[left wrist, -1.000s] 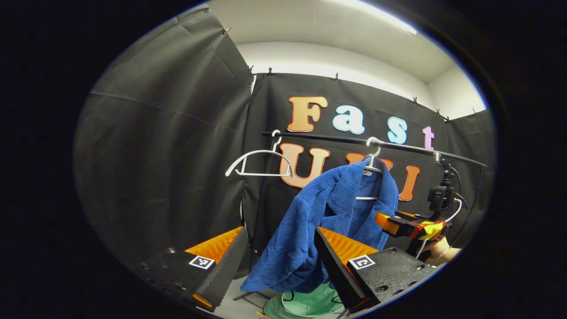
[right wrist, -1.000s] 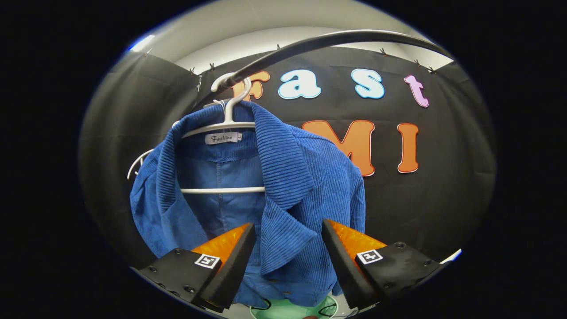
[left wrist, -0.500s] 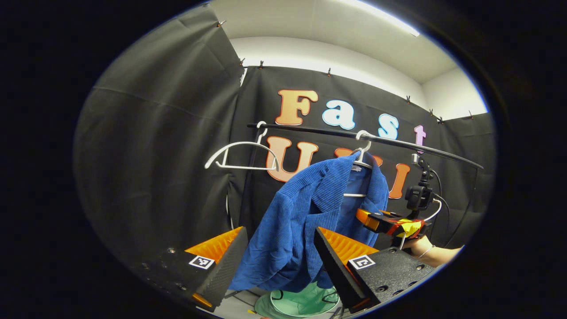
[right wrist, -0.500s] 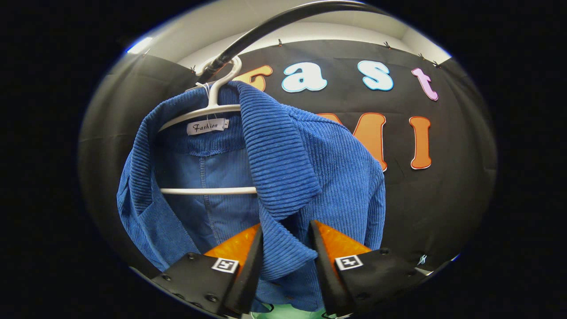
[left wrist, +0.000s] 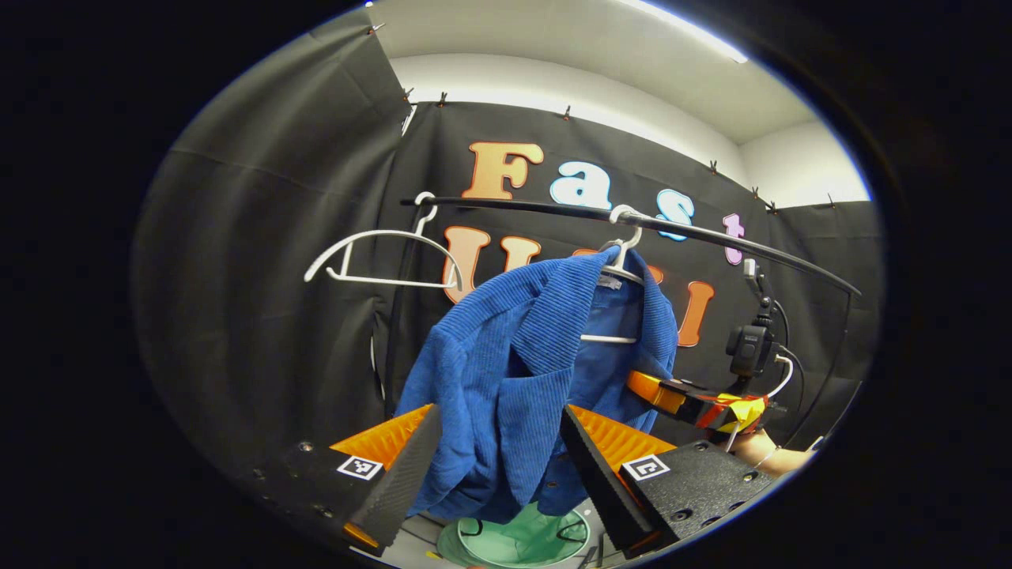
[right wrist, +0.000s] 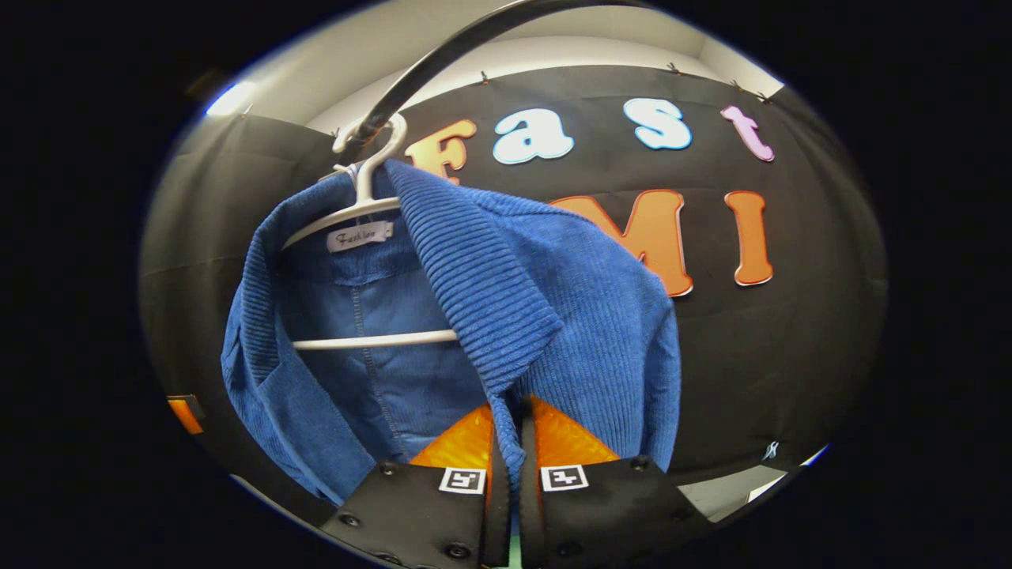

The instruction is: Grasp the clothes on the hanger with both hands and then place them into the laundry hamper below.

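Right hand-held gripper (right wrist: 507, 490) is clamped on the front lapel edge of the blue corduroy jacket (right wrist: 545, 316), which hangs lengthwise from a white plastic hanger (right wrist: 371, 341) on the black rail (left wrist: 711, 237). Left hand-held gripper (left wrist: 494, 458) stands wide open, the jacket's other side between its fingers, unpinched. Green laundry hamper (left wrist: 514, 541) sits directly below.

Left gripper view looks up and across from the left, near the blue corduroy jacket (left wrist: 514, 379) on the rail (left wrist: 632, 225). Right gripper view faces its collar closer, from below. Both share jacket, hanger (right wrist: 364, 205), rail
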Demonstrator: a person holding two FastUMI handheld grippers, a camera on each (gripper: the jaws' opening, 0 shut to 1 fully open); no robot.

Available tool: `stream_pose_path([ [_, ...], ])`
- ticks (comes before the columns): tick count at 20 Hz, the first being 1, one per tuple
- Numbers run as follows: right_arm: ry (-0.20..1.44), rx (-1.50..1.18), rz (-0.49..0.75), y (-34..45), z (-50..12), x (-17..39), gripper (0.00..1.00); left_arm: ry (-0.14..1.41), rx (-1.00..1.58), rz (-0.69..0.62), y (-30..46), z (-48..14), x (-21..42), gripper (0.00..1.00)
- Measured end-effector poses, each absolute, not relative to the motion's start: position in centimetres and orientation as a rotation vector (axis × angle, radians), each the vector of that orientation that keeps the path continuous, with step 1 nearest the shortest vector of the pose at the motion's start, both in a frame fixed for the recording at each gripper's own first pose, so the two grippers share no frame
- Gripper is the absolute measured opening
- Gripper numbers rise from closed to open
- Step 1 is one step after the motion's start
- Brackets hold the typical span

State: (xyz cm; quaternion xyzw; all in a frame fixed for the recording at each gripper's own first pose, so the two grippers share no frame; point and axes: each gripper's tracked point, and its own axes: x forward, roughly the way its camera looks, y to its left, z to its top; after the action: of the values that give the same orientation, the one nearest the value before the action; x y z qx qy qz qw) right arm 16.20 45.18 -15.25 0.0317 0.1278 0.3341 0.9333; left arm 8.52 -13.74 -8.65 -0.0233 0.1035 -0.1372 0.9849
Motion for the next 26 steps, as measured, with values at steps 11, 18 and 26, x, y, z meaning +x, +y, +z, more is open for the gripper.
stream_pose_path([
  [11,0.262,0.148,0.726,43.4,-13.7,15.1,0.12,0.252,-0.015,-0.245,-18.3,-13.7,14.9,0.95],
  [18,0.254,0.191,0.722,42.0,-12.6,14.9,0.12,0.267,-0.026,-0.206,-18.4,-15.3,17.6,0.95],
  [26,0.269,0.223,0.747,41.8,-12.4,14.3,0.12,0.31,-0.084,-0.233,-18.5,-16.6,18.4,0.74],
])
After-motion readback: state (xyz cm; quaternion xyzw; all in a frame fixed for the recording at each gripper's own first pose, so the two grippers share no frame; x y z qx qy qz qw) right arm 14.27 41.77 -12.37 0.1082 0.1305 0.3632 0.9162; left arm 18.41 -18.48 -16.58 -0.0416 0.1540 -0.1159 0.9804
